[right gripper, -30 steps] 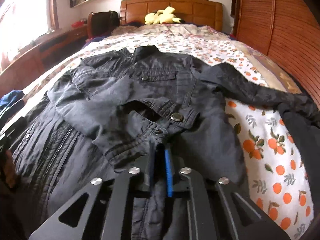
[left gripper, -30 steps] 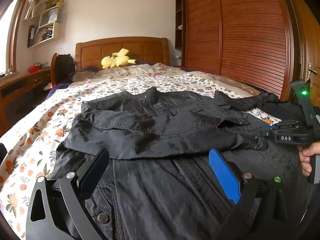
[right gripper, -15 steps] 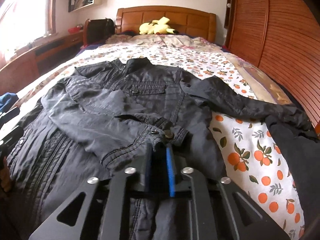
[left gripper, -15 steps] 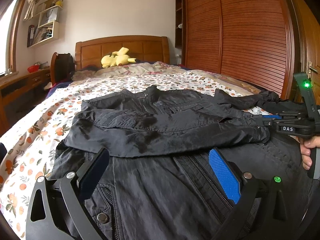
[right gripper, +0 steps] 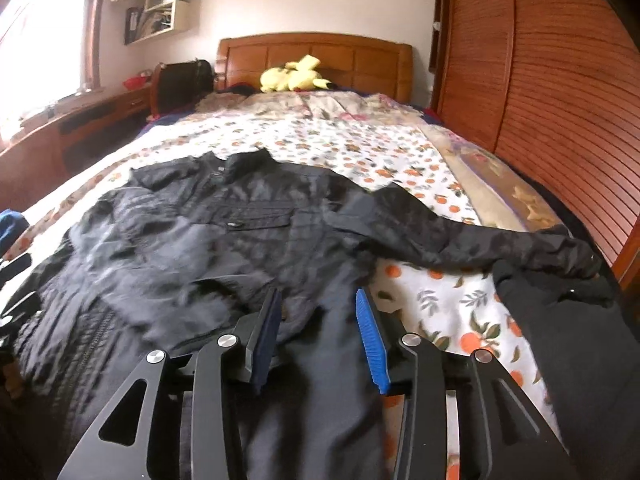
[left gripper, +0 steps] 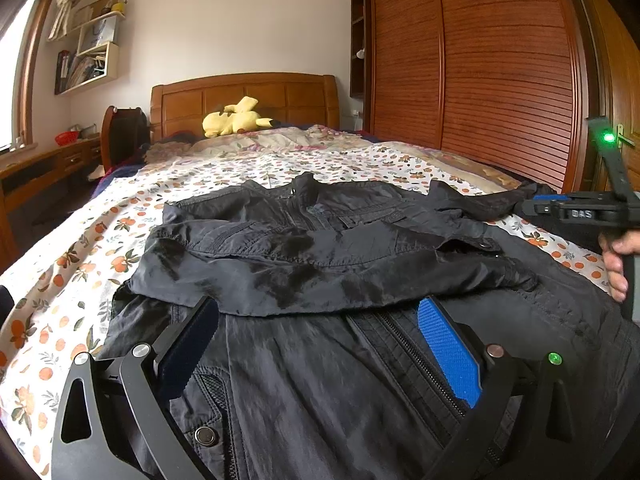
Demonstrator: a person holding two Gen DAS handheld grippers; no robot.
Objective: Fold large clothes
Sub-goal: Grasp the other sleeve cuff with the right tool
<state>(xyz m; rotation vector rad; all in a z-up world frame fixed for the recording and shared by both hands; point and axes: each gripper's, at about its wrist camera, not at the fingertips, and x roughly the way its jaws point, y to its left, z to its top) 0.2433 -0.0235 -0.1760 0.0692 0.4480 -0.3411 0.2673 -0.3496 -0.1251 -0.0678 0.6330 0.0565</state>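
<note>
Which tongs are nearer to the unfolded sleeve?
Right. The right tongs hover open over the jacket just beside that sleeve; the left tongs sit across the jacket, farther away.

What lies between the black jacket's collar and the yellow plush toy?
In both views: only flowered bedsheet, then a pale quilt, between jacket and toy.

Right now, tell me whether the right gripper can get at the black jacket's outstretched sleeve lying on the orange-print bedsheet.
Probably yes. The right gripper is open and holds nothing, and the outstretched sleeve lies flat on the orange-print bedsheet, just ahead to its right, with nothing covering it.
</note>
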